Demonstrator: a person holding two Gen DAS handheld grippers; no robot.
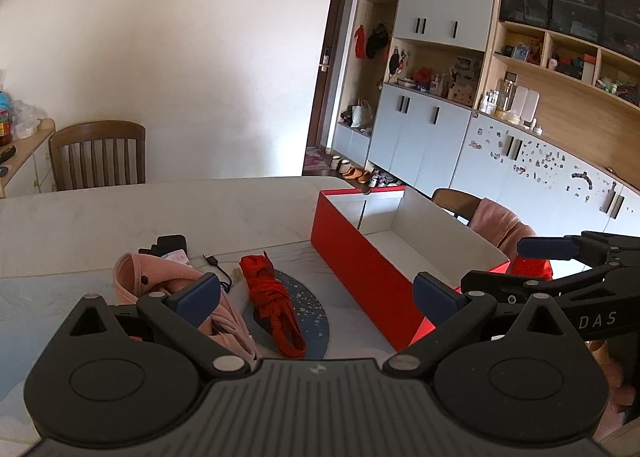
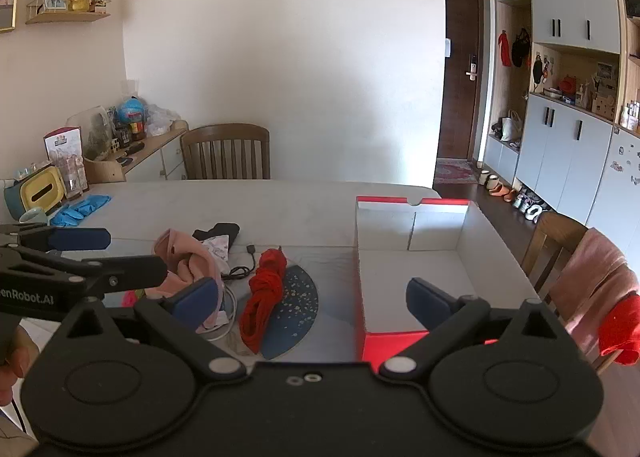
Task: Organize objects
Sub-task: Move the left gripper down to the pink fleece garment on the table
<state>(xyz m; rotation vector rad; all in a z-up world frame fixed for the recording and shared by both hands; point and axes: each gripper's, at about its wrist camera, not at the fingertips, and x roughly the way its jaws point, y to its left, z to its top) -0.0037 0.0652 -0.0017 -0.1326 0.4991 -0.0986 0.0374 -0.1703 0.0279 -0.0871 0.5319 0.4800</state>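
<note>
Red knotted cloth (image 1: pixel 272 303) lying on the desk (image 1: pixel 160 209), on a dark speckled mat (image 1: pixel 308 313), just left of the open red box (image 1: pixel 360 265). Long axis running roughly away from the cameras, near end toward the tongs, far end leaning slightly back toward the box. Pink garment (image 1: pixel 168 281) bunched just left of the cloth, with a black cable (image 1: pixel 214 263) and a dark item (image 1: pixel 172 245) behind it, farther from the box. Box interior white and bare as far as can be seen.

Left tongs (image 1: pixel 316 293) spread wide, nothing between the pads, hanging near the cloth's near end, cloth lying left of centre between the fingers. Right tongs (image 2: pixel 312 299) likewise spread and holding nothing, sitting closer to the box. By judgement, left tongs better lined up for the cloth; a grip across the narrow width suits best, then a short carry rightward into the box.
</note>
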